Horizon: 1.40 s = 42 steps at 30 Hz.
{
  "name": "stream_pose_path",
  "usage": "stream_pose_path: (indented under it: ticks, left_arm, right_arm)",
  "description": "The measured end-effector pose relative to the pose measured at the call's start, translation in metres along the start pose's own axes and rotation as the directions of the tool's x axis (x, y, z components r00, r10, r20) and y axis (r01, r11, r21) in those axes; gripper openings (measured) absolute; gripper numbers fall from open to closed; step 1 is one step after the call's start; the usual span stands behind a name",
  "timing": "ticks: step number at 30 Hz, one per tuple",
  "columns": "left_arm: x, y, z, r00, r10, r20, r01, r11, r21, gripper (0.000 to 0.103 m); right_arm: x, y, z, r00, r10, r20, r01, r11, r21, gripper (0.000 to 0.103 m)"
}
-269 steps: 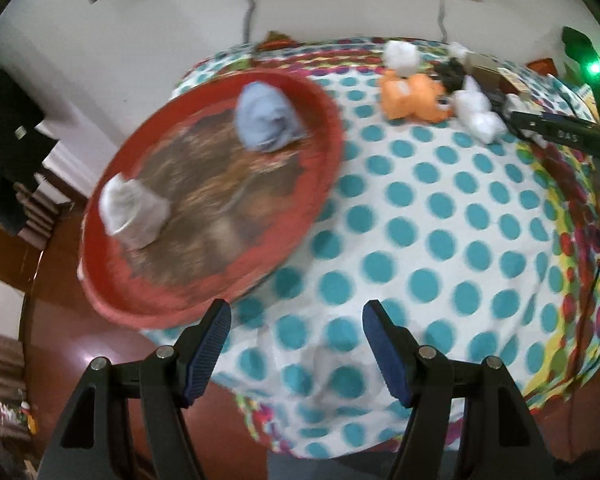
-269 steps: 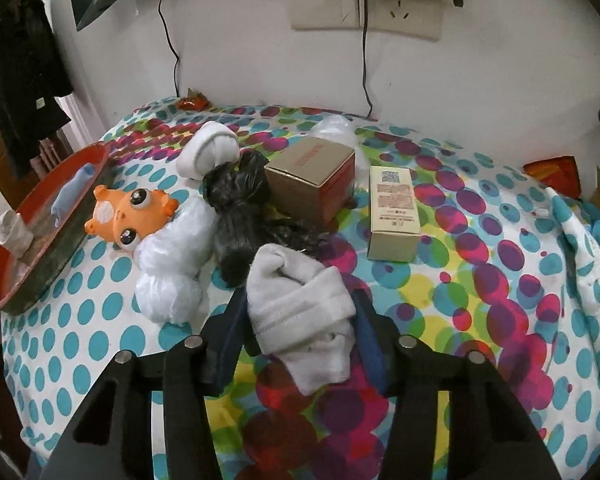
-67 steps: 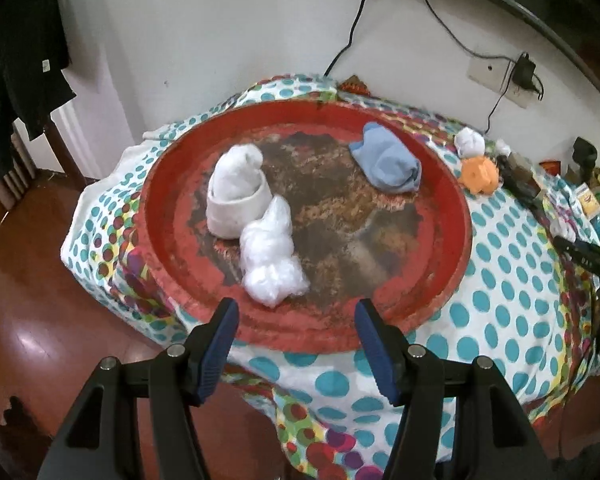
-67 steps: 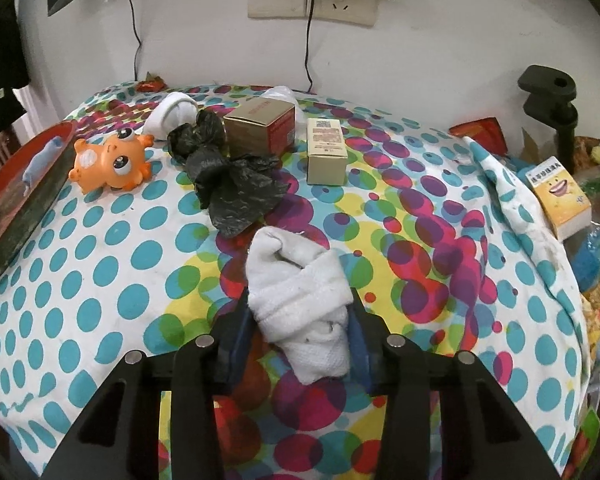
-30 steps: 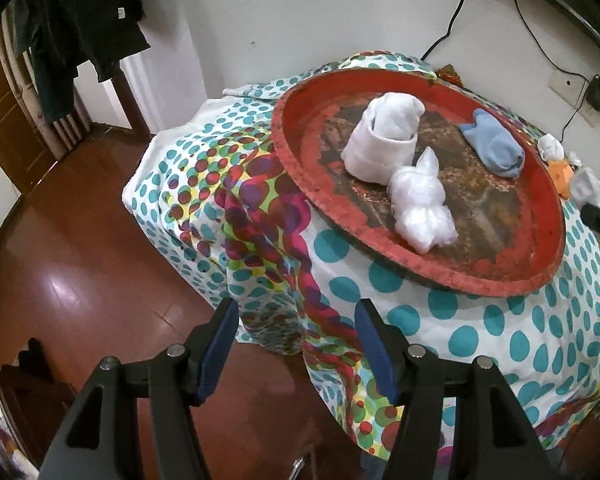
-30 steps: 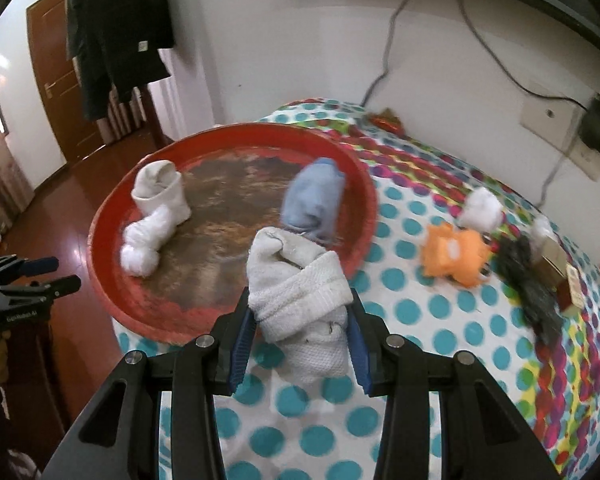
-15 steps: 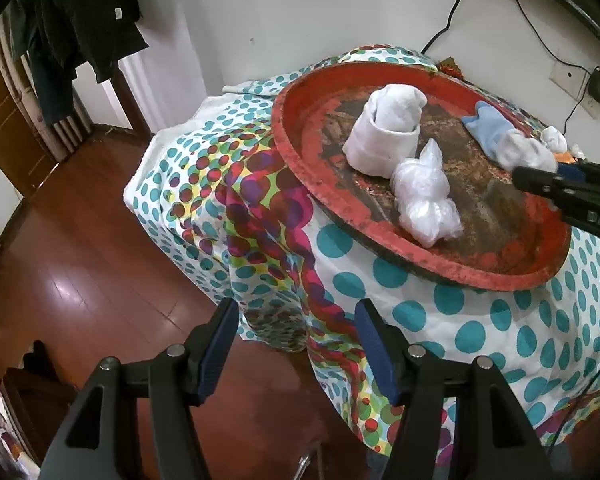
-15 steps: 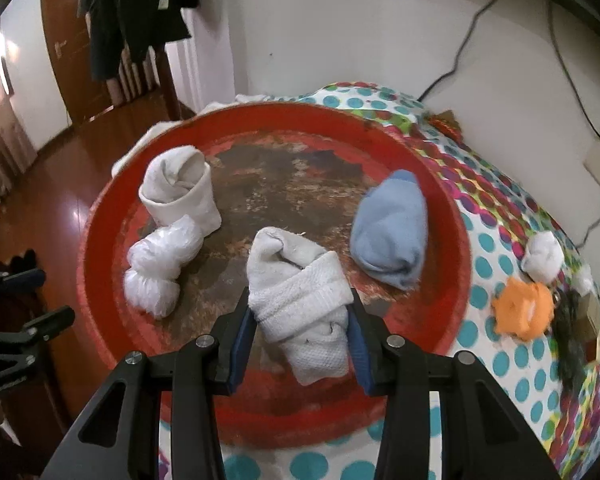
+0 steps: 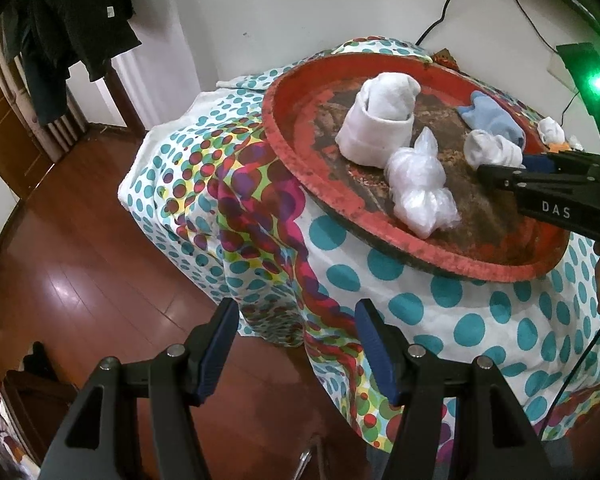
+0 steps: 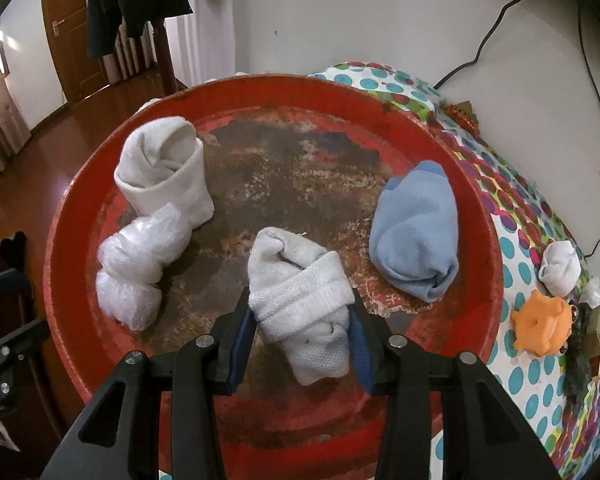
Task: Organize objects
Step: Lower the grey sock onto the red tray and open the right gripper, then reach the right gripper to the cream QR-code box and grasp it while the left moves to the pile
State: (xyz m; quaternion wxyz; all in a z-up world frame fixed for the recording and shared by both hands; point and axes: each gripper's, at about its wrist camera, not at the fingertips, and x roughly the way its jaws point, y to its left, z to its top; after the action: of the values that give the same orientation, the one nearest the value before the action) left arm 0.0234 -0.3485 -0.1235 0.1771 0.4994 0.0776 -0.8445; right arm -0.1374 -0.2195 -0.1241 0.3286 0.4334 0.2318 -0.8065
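1. Table with polka-dot cloth: carries all the items; the cloth hangs down over its edge.
2. Round red tray: rests at the table's end, its floor worn and mottled.
3. Left gripper: jaws wide apart and holding nothing, off the table edge above the wooden floor.
4. Right gripper: clamped on a rolled white sock, held over the tray's middle.
5. Light-blue sock: lies in the tray, right of the held sock.
6. White rolled sock: stands at the tray's left, touching a knotted plastic bag.
7. Orange toy: on the cloth, just outside the tray.
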Motion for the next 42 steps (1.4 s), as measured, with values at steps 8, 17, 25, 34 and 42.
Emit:
stream_pose_path:
  ticks: [8,17,25,34,42]
  left_arm:
    - [0.004,-0.001,-0.001,1.000,-0.003,-0.015,0.003,1.000,-0.002,0.062]
    - [0.005,-0.006,-0.001,1.000,0.000,-0.015,0.000,1.000,0.019,0.062]
    - [0.007,-0.010,-0.002,1.000,0.019,-0.021,-0.018,0.999,0.047,0.062]
    - [0.002,-0.004,0.000,0.997,0.073,0.006,-0.073,0.997,0.036,0.062]
    - [-0.003,-0.001,-0.012,0.996,0.093,-0.005,-0.094,0.994,-0.057,0.062]
  right_arm:
    - [-0.007,0.000,-0.002,1.000,0.007,0.031,-0.007,1.000,0.007,0.058]
    - [-0.040,-0.008,-0.024,0.996,0.035,0.087,-0.038,0.999,0.033,0.060]
    - [-0.075,-0.056,-0.076,0.995,0.006,0.100,-0.019,0.991,0.133,0.061]
    - [-0.101,-0.162,-0.143,0.989,-0.134,0.058,0.111,0.949,0.294,0.063]
    - [-0.106,-0.258,-0.177,0.967,-0.251,0.037,0.208,0.868,0.450,0.064]
